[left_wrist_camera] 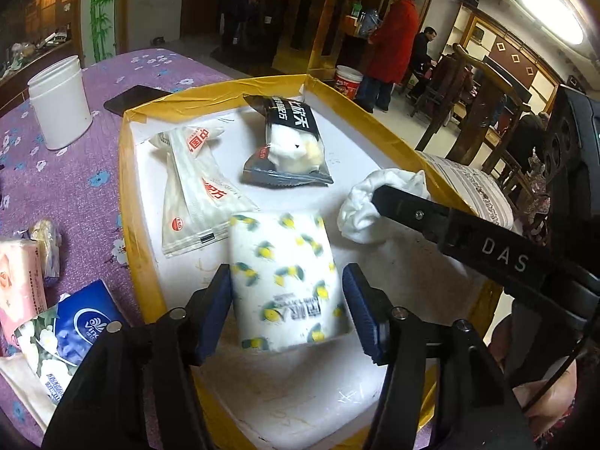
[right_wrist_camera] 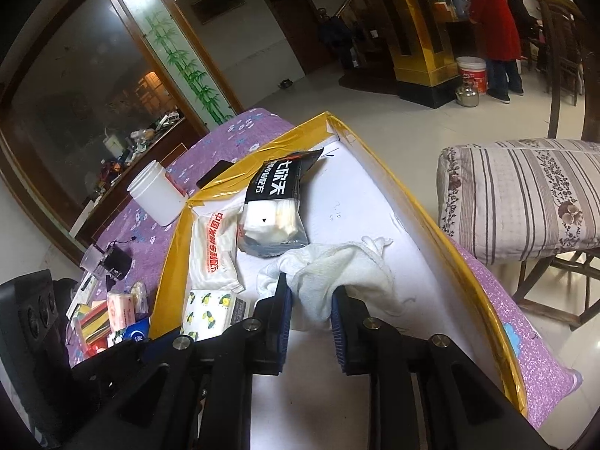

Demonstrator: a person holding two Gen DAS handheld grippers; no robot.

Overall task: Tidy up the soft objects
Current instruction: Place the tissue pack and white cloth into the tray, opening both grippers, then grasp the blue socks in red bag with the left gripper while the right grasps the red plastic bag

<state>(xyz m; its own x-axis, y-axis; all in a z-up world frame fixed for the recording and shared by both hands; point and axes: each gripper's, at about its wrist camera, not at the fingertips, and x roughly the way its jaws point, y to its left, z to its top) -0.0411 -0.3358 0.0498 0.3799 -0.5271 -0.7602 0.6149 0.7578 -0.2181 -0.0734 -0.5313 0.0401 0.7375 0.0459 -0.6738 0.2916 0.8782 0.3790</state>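
While looking down into the yellow-edged tray (left_wrist_camera: 125, 187), holding the left claw (left_wrist_camera: 288, 273) half wide around the lemon tissue pack (left_wrist_camera: 281, 240), blue pads just beside its two sides, not squeezing. Seeing that pack lying flat at the lower middle of the frame. Keeping the right claw (right_wrist_camera: 309, 288) narrow, with the white cloth (right_wrist_camera: 348, 262) lying loose between its pads, low in the middle of the right view. Spotting a red-and-white packet (left_wrist_camera: 195, 187) and a black packet (left_wrist_camera: 288, 142) resting further up.
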